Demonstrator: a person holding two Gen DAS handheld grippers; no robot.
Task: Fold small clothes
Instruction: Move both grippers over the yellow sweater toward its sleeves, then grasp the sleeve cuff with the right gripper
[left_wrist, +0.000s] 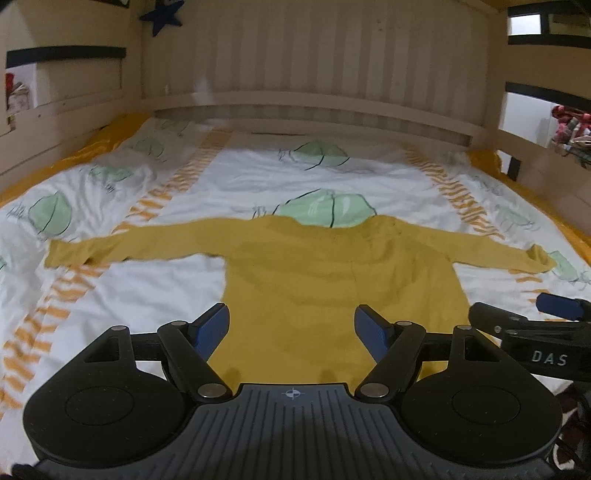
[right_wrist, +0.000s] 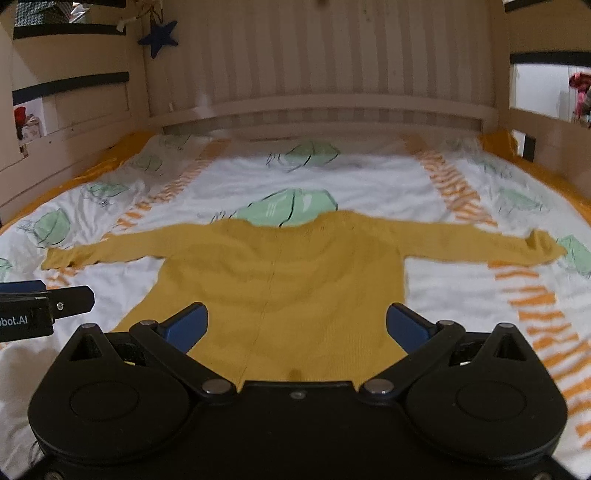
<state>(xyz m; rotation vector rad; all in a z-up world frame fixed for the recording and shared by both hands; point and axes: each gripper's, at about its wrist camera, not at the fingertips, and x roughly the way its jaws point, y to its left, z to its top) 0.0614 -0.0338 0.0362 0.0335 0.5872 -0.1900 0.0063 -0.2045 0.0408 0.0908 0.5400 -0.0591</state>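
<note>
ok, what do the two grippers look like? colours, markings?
Both match: matte black bodies with two round housings, silver pivot pins and blue pads on the jaws. The left gripper has a grey ribbed centre plate with a crosshair mark; its side reads "obot.AI". The right gripper has a plain black centre plate and white "DAS" lettering on its side.

dim warm indoor light, soft motion blur, fisheye-bent edges, faint shadows

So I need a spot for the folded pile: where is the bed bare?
Bare quilt lies between the yellow top and the headboard, and beneath each sleeve beside the body. The near middle is crowded: both open tools, left tool and right tool, hover over the hem.
</note>
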